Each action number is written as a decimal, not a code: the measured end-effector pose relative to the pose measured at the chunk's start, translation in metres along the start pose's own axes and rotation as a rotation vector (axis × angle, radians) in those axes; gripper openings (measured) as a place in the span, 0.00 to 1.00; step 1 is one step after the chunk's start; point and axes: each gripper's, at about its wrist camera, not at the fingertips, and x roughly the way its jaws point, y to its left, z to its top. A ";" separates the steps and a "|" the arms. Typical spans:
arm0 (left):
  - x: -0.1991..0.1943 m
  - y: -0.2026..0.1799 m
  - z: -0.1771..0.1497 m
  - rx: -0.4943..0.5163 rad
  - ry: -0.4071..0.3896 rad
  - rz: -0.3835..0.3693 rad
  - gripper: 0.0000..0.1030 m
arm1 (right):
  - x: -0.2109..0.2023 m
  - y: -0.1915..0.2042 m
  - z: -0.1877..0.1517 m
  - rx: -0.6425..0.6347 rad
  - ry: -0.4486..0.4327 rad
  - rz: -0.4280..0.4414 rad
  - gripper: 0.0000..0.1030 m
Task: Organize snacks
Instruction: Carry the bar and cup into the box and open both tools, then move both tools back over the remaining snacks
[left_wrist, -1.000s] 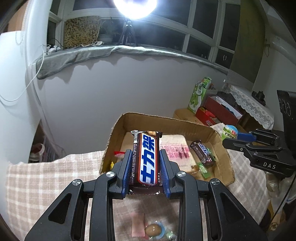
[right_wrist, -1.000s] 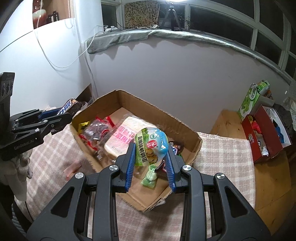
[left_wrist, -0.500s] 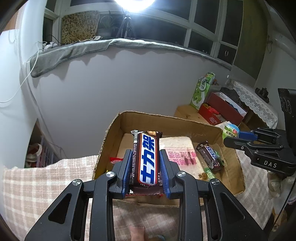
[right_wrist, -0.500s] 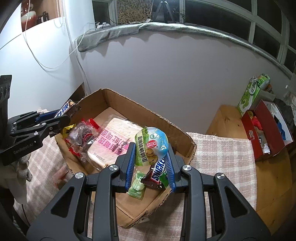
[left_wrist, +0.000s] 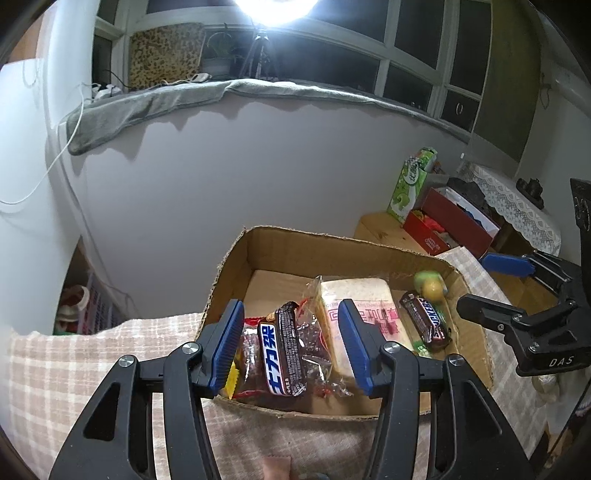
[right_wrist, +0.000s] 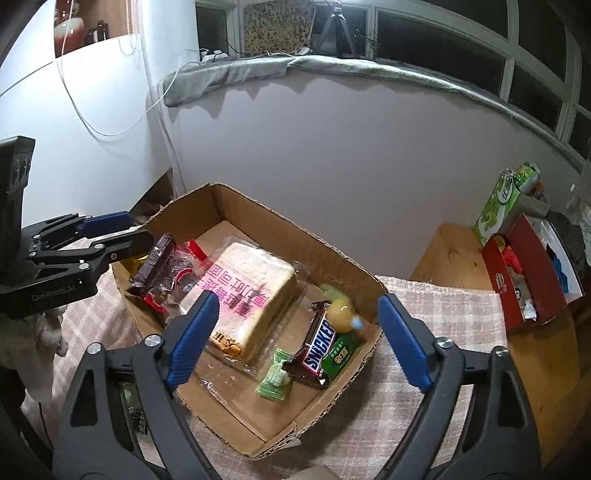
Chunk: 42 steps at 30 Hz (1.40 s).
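With both pairs of jaws spread wide and gripping nothing, the left gripper (left_wrist: 291, 343) and the right gripper (right_wrist: 295, 336) hang over the cardboard box (right_wrist: 273, 218) that stands on the check-clothed surface (right_wrist: 454, 306); the snacks lie inside the box. Directly between the left jaws lies a brown chocolate bar (left_wrist: 283, 352) printed in white Chinese characters on blue, resting on a clear packet of dark snacks (left_wrist: 314, 343), its long axis running roughly away from the camera, parallel to the fingers. Right of it lies a wrapped loaf of sliced bread (right_wrist: 251, 291) bearing pink Chinese print, and beyond that a second bar reading "SNICKERS" (right_wrist: 317, 343), its long axis slanted toward the near right wall; beside it sit a green packet with Chinese lettering (right_wrist: 341, 356), a small pale-green sweet (right_wrist: 275, 378) and a blurred yellow-green rounded snack (right_wrist: 341, 312) that appears to be in motion. The right gripper is the nearer to this cluster, the left to the Chinese-labelled bar. Further snacks to be fetched would probably lie behind the jaws on the surface; a pink wrapper (left_wrist: 277, 467) shows at the bottom edge of the left view. The grippers' bodies read "DAS" and "GenRobot.AI".
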 end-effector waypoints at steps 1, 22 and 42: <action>-0.001 0.000 0.000 -0.002 -0.002 0.001 0.50 | 0.000 0.001 0.000 -0.002 0.000 0.000 0.88; -0.049 0.031 -0.029 -0.075 -0.023 0.008 0.50 | -0.039 0.027 -0.034 -0.021 0.000 0.044 0.88; -0.091 0.049 -0.116 -0.189 0.004 0.008 0.50 | -0.056 0.093 -0.106 -0.058 0.010 0.156 0.88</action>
